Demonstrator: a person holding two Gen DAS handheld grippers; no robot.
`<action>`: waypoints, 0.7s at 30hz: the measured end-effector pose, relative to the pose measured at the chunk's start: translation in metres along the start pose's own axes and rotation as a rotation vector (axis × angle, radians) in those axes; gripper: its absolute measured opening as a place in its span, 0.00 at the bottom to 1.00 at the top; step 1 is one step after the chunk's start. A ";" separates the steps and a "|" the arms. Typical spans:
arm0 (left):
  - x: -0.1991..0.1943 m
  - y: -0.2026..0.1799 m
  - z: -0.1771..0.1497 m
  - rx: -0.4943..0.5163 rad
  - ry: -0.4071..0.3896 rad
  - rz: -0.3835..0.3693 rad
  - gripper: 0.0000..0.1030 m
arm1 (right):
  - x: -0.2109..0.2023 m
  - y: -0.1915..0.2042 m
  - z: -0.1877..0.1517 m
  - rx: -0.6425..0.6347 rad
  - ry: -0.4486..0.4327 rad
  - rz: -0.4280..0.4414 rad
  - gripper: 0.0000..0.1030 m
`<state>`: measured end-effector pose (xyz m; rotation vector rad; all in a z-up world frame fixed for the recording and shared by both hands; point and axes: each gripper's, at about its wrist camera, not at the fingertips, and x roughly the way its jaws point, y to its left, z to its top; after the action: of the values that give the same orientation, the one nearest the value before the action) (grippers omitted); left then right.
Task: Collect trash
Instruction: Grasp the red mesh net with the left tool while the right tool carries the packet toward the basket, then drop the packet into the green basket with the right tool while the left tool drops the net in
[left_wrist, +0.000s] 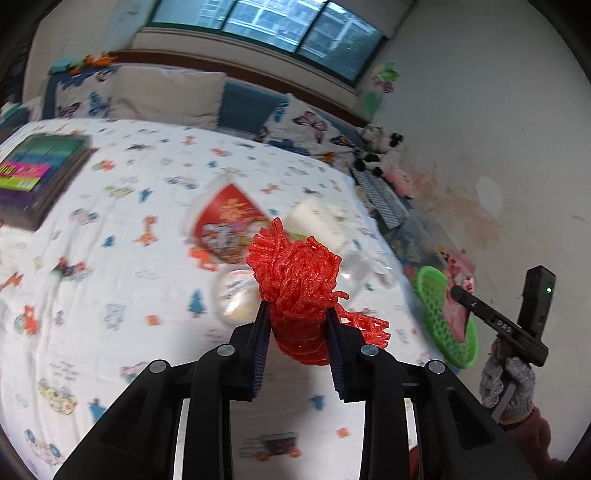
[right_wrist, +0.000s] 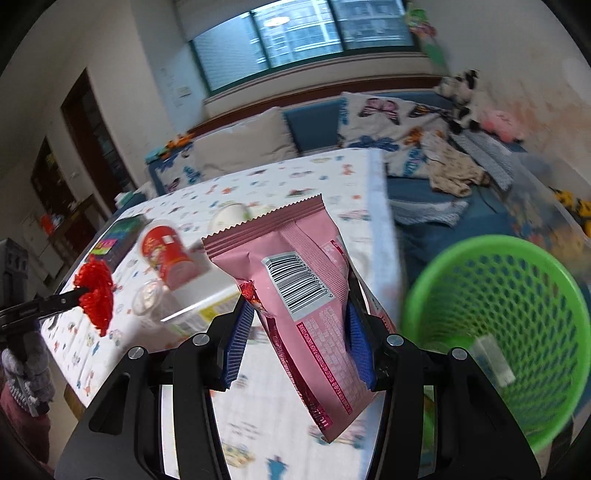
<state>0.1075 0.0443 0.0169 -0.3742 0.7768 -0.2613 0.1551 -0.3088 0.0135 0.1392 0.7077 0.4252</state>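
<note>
The left tool (left_wrist: 297, 314) is gripping a bunched red net (left_wrist: 295, 280) above the patterned surface (left_wrist: 110, 258), the net hiding part of a blurred cup (left_wrist: 236, 295) behind. The right tool (right_wrist: 299, 317) is clamping a pink snack bag (right_wrist: 295, 295) beside the green basket (right_wrist: 509, 332), whose contents are smeared and whose lower rim is lying out of frame.

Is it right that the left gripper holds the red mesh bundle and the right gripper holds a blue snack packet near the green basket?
Not quite. The packet in the right gripper is pink, not blue, as the right wrist view shows. The rest stands: the left gripper holds the red mesh bundle, and the green basket is close by.
</note>
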 end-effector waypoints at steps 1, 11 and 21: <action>0.002 -0.005 0.001 0.009 0.003 -0.008 0.27 | -0.005 -0.007 -0.002 0.014 -0.006 -0.013 0.48; 0.040 -0.078 0.014 0.133 0.051 -0.096 0.27 | -0.038 -0.088 -0.018 0.181 -0.046 -0.116 0.49; 0.074 -0.142 0.020 0.242 0.098 -0.136 0.27 | -0.038 -0.140 -0.039 0.306 -0.040 -0.154 0.53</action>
<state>0.1594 -0.1063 0.0431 -0.1864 0.8063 -0.4992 0.1498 -0.4529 -0.0305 0.3781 0.7357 0.1645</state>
